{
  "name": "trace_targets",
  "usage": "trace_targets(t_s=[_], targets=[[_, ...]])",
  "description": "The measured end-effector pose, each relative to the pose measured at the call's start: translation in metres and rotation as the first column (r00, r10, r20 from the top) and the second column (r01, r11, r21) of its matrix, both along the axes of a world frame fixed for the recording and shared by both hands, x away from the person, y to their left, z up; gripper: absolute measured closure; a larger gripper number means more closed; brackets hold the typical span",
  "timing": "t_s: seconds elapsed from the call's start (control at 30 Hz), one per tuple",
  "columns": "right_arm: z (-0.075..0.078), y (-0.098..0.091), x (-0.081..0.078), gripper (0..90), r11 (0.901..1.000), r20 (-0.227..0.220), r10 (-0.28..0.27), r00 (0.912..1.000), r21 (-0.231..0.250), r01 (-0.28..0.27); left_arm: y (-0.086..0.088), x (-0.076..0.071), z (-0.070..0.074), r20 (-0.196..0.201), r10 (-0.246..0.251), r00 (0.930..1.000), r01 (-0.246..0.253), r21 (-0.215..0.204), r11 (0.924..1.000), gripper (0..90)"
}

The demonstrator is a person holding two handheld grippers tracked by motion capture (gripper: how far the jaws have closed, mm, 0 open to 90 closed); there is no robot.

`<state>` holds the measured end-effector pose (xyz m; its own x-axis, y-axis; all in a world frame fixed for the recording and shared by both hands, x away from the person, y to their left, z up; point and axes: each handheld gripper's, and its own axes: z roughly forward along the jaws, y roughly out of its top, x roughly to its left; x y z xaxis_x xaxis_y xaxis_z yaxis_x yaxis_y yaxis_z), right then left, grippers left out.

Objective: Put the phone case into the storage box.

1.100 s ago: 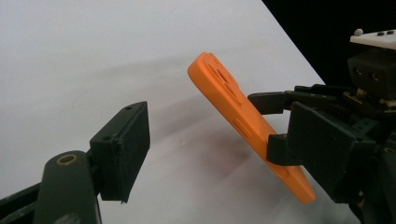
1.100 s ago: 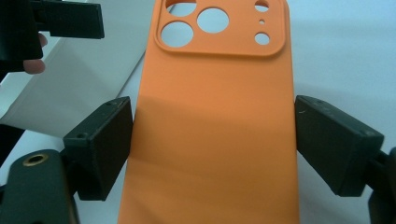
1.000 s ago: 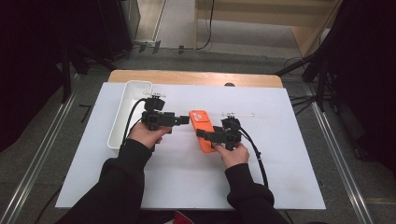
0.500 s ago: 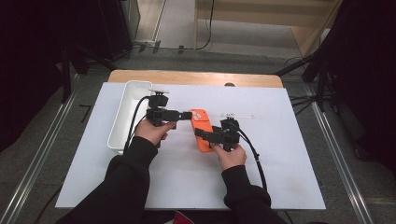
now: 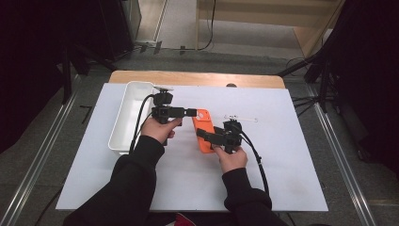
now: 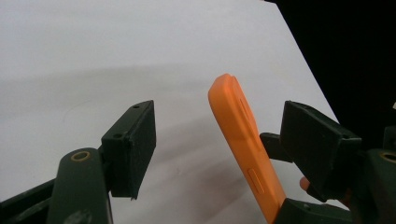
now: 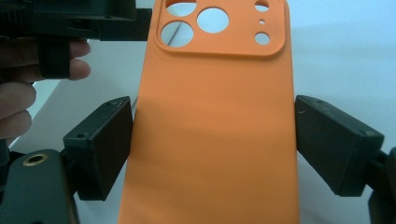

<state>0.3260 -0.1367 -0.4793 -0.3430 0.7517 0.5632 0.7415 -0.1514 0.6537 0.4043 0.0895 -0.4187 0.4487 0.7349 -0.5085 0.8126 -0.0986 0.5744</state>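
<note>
White desk (image 5: 282, 179); right tongs (image 7: 212, 140) clamp orange phone case (image 7: 210, 130). Left tongs (image 6: 224, 144), just closing, unclenched around its edge—could knock it loose.

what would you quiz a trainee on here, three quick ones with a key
1. True or false: the right gripper clamps the orange silicone phone case by its two long edges.
2. Which lies farther left in the high view? A: the long white plastic tray. B: the thin white stick.
3. Do the pads of the left gripper grip the case?

Key
1. True.
2. A.
3. No. Its jaws have just been closing with the case's camera end between them, but a wide gap shows between the case and one pad.
</note>
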Motion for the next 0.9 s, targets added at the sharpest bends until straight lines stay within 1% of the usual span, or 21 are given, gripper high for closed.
trace_targets(t_s=[0.07, 0.17, 0.2, 0.3, 0.33, 0.43, 0.47, 0.5, 0.53, 0.57, 0.63, 0.83, 0.9], targets=[[0.000, 0.000, -0.001, 13.9, 1.0000, 0.004, -0.004, 1.0000, 0.003, 0.004, 0.000, 0.001, 0.000, -0.005, 0.004, 1.0000, -0.004, -0.004, 1.0000, 30.4], [-0.001, 0.001, -0.001, 13.9, 1.0000, 0.004, -0.006, 1.0000, 0.004, 0.006, 0.000, 0.003, -0.001, -0.018, 0.019, 0.9997, -0.019, -0.008, 0.9998, 30.6], [-0.001, 0.001, -0.002, 13.9, 1.0000, 0.006, -0.009, 0.9999, 0.003, 0.009, 0.000, 0.004, -0.001, -0.022, 0.023, 0.9995, -0.023, -0.011, 0.9997, 33.9], [-0.001, 0.002, -0.003, 13.9, 0.9998, 0.009, -0.016, 0.9998, 0.009, 0.015, -0.002, 0.005, -0.002, -0.034, 0.024, 0.9992, -0.024, -0.012, 0.9996, 34.2], [-0.002, 0.002, -0.003, 13.9, 0.9998, 0.009, -0.019, 0.9998, 0.010, 0.019, -0.003, 0.005, -0.002, -0.035, 0.022, 0.9991, -0.023, -0.008, 0.9997, 36.2], [-0.003, 0.003, -0.003, 13.9, 0.9994, 0.007, -0.028, 0.9996, 0.022, 0.028, -0.005, 0.006, -0.002, -0.036, 0.031, 0.9989, -0.031, 0.005, 0.9995, 36.9], [-0.004, 0.003, -0.003, 13.9, 0.9992, 0.004, -0.030, 0.9995, 0.025, 0.030, -0.006, 0.007, -0.001, -0.047, 0.033, 0.9983, -0.033, 0.002, 0.9994, 36.8], [-0.005, 0.003, -0.003, 13.9, 0.9990, 0.001, -0.033, 0.9994, 0.030, 0.033, -0.006, 0.007, -0.001, -0.047, 0.033, 0.9983, -0.033, 0.002, 0.9994, 36.9], [-0.005, 0.004, -0.003, 13.9, 0.9987, -0.002, -0.036, 0.9993, 0.036, 0.037, -0.006, 0.009, -0.001, -0.059, 0.041, 0.9974, -0.041, -0.007, 0.9991, 36.9], [-0.006, 0.005, -0.004, 13.9, 0.9984, -0.003, -0.039, 0.9992, 0.040, 0.039, -0.007, 0.009, -0.001, -0.055, 0.046, 0.9974, -0.047, -0.006, 0.9989, 36.9], [-0.006, 0.006, -0.004, 13.9, 0.9979, -0.003, -0.041, 0.9992, 0.051, 0.041, -0.008, 0.010, 0.000, -0.058, 0.046, 0.9973, -0.046, -0.008, 0.9989, 36.9], [-0.008, 0.010, -0.005, 13.9, 0.9958, -0.003, -0.058, 0.9983, 0.072, 0.058, -0.013, 0.007, 0.004, -0.028, 0.048, 0.9985, -0.048, 0.019, 0.9987, 36.9], [-0.008, 0.010, -0.006, 13.9, 0.9947, 0.002, -0.066, 0.9978, 0.080, 0.065, -0.015, 0.007, 0.004, -0.025, 0.049, 0.9985, -0.049, 0.018, 0.9986, 36.9]])
